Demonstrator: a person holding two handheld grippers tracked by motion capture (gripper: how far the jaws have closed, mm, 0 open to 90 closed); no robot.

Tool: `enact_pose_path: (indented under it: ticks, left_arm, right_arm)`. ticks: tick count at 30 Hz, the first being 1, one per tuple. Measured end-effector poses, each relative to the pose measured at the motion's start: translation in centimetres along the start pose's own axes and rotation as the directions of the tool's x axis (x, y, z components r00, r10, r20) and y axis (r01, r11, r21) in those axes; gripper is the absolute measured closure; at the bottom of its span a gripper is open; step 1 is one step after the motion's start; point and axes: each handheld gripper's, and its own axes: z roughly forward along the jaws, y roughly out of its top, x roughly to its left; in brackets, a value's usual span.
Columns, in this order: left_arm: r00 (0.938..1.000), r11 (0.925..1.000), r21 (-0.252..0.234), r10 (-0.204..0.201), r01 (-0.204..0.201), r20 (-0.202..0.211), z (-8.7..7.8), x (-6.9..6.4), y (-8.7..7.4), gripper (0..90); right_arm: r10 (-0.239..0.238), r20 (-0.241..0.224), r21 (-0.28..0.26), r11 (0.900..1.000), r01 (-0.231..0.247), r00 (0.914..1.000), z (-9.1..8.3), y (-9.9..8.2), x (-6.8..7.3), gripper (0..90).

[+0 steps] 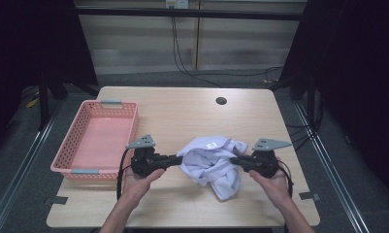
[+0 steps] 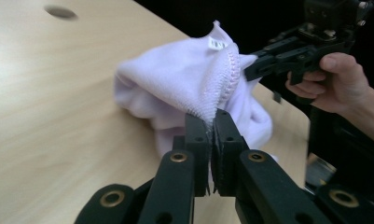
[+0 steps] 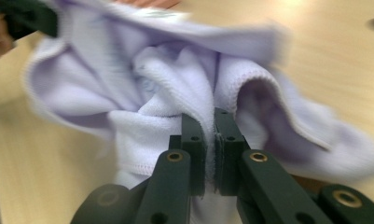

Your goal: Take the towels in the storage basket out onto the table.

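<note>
A pale lilac cloth sits bunched on the bench, a little toward the near edge and right of the middle, and is pulled between two grippers that meet it from opposite sides. The left gripper reaches in level from the left, its jaws closed on the cloth's left edge; in the left gripper view the stitched hem runs straight down into the narrow slit between the jaws, which pinch it tight. The right gripper comes in level from the right and clamps the cloth's right side; in the right gripper view a fold of the fabric is caught between its jaws, with almost no gap left. A small white label lies on the top of the cloth, toward the far side. Part of the cloth hangs down toward the near edge of the bench as a loose lobe, and whether the middle is lifted clear of the wood I cannot tell. The left hand and the right hand grip the gripper bodies from the near side. A pink slotted basket stands at the bench's left edge, well apart from the cloth. A dark round hole is set in the bench near the far edge.
</note>
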Motion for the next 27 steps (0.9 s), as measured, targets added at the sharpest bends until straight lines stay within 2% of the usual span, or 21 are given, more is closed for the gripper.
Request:
enact_pose_path:
  ticks: [3, 6, 7, 9, 10, 12, 14, 17, 19, 21, 22, 24, 25, 27]
  left_arm:
    - [0.9991, 0.9997, -0.019, -0.017, 0.016, -0.039, -2.2, 0.1, 0.2, 87.1]
    - [0.9961, 0.9986, -0.043, -0.035, 0.032, -0.081, -4.6, 0.7, 0.2, 87.2]
    - [0.9950, 0.9987, -0.039, -0.036, 0.032, -0.093, -4.9, 0.7, 0.0, 87.2]
    - [0.9897, 0.9995, -0.014, -0.030, 0.029, -0.140, -5.1, 1.0, -0.8, 87.0]
    - [0.9900, 0.9992, 0.002, -0.039, 0.040, -0.136, -4.9, 1.4, -1.4, 86.6]
    - [0.9890, 0.9976, 0.024, -0.061, 0.065, -0.135, -4.4, 2.0, -2.5, 83.0]
    - [0.9882, 0.9959, 0.038, -0.076, 0.082, -0.133, -3.9, 2.4, -3.2, 73.1]
    - [0.9896, 0.9961, 0.034, -0.076, 0.081, -0.122, -3.6, 2.4, -2.9, 58.9]
    - [0.9902, 0.9978, 0.020, -0.060, 0.064, -0.126, -3.6, 2.1, -2.3, 56.4]
    - [0.9922, 0.9981, 0.013, -0.059, 0.060, -0.110, -3.3, 2.0, -1.8, 54.5]
    - [0.9932, 0.9981, 0.030, -0.050, 0.054, -0.105, -3.0, 1.9, -1.7, 54.4]
    - [0.9938, 0.9976, 0.059, -0.029, 0.035, -0.107, -2.2, 1.6, -1.5, 53.9]
    - [0.9959, 0.9976, 0.063, -0.023, 0.029, -0.087, -1.8, 1.4, -1.4, 54.0]
    - [0.9988, 0.9964, 0.081, -0.020, 0.024, -0.044, -0.9, 1.0, -1.5, 53.9]
  right_arm:
    - [0.046, 0.055, -0.047, 0.9979, -0.044, 0.9974, -2.2, 0.2, -1.8, 84.8]
    - [0.098, 0.123, -0.094, 0.9918, -0.087, 0.9875, -4.5, -0.1, -4.1, 85.2]
    - [0.127, 0.137, -0.111, 0.9875, -0.112, 0.9824, -5.4, -0.4, -5.2, 85.2]
    - [0.150, 0.160, -0.109, 0.9851, -0.133, 0.9757, -5.9, -1.1, -6.1, 85.1]
    - [0.152, 0.176, -0.093, 0.9861, -0.138, 0.9725, -5.9, -1.6, -6.5, 85.0]
    - [0.162, 0.179, -0.061, 0.9863, -0.153, 0.9704, -5.5, -2.8, -7.1, 84.2]
    - [0.166, 0.184, -0.040, 0.9861, -0.161, 0.9689, -5.1, -3.5, -7.3, 81.8]
    - [0.162, 0.176, -0.031, 0.9867, -0.159, 0.9710, -5.0, -3.6, -7.2, 74.2]
    - [0.155, 0.174, -0.035, 0.9878, -0.151, 0.9725, -5.0, -3.4, -7.0, 65.7]
    - [0.146, 0.174, -0.032, 0.9893, -0.142, 0.9739, -5.1, -3.2, -6.7, 58.1]
    - [0.148, 0.170, -0.034, 0.9890, -0.144, 0.9743, -5.2, -3.1, -6.4, 56.5]
    - [0.105, 0.169, 0.013, 0.9940, -0.109, 0.9800, -5.2, -2.6, -5.7, 51.9]
    - [0.097, 0.174, 0.024, 0.9944, -0.102, 0.9800, -5.4, -2.3, -5.4, 50.5]
    - [0.109, 0.157, -0.011, 0.9941, -0.108, 0.9816, -6.0, -2.0, -5.2, 50.4]
